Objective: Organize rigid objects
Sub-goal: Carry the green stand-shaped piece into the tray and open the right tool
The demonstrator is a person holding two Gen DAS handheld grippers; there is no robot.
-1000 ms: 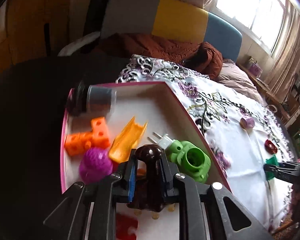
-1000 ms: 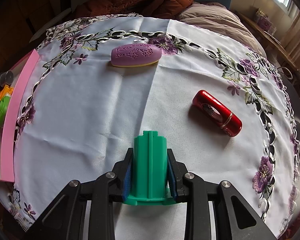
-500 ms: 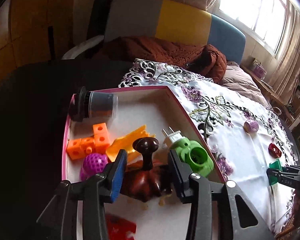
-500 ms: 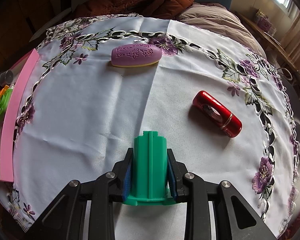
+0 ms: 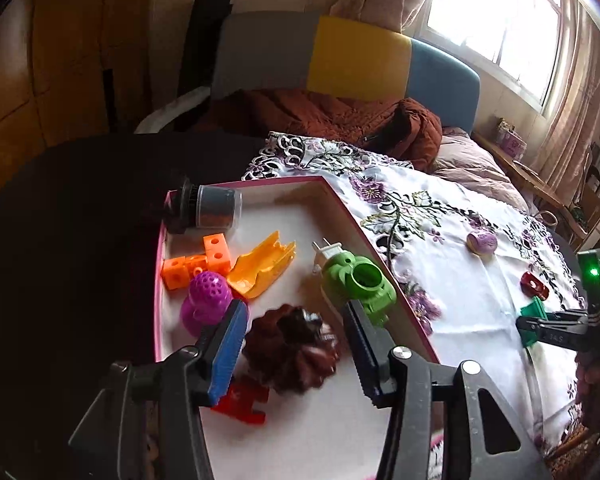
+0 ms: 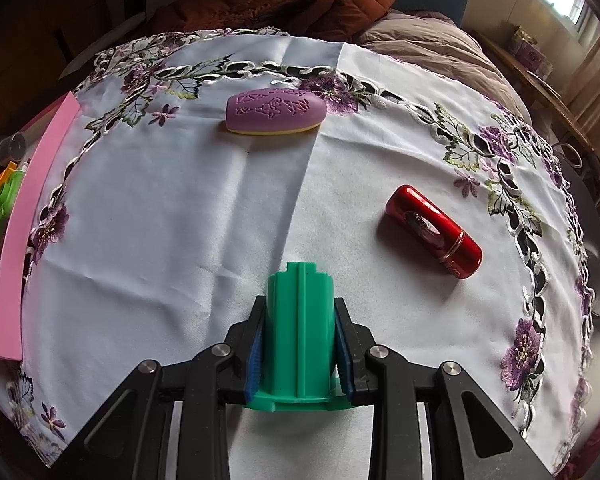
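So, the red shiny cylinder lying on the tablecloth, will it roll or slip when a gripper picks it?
The red cylinder lies on its rounded side, so a push across it would probably roll it. Its glossy surface may slip between fingers. It looks rigid, so it should not bend.

Home, bedroom or living room; upholstered headboard (image 5: 340, 60) in grey, yellow, blue panels behind rumpled rust-brown quilt (image 5: 320, 116); mauve bedding (image 6: 428, 40) beside it; bright window (image 5: 496, 20) with sheer curtains (image 5: 572, 92) at right; wood-panel wall (image 5: 60, 60) at left; round tabletop under white embroidered cloth (image 6: 180, 200) with purple flowers; pink-rimmed tray (image 5: 260, 182) of small plastic toys on it.
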